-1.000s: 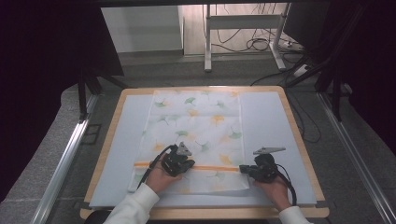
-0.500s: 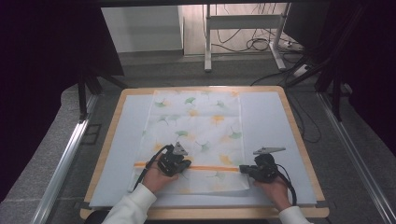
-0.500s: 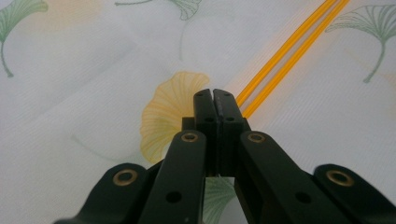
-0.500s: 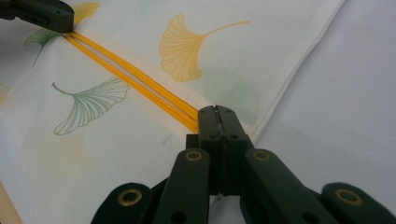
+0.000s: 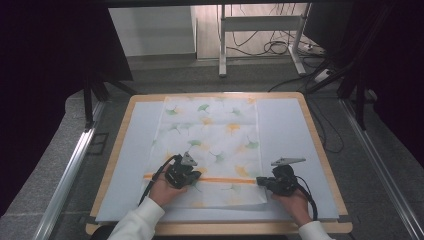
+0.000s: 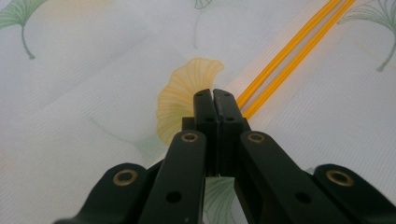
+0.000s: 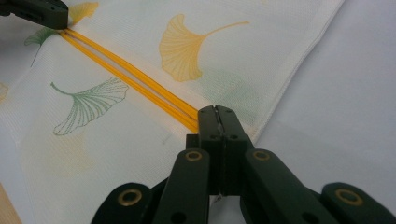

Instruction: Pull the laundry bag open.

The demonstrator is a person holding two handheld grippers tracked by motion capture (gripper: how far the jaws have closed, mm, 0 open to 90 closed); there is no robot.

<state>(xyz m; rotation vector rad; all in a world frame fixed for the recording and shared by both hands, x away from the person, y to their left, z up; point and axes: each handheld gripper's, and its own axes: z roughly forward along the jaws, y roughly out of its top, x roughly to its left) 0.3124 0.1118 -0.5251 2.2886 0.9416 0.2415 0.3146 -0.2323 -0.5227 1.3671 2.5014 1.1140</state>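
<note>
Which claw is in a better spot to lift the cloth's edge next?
The right claw, probably: it sits shut right at the cloth's side edge by the orange stripe. The left claw rests farther in on the cloth.

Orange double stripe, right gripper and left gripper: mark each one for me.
orange double stripe (image 7: 126, 79), right gripper view, on the paired lines mid-cloth.
right gripper (image 7: 217, 112), right gripper view, at the shut jaw tips by the stripe's end.
left gripper (image 6: 214, 95), left gripper view, at the shut jaw tips over a yellow leaf.
</note>
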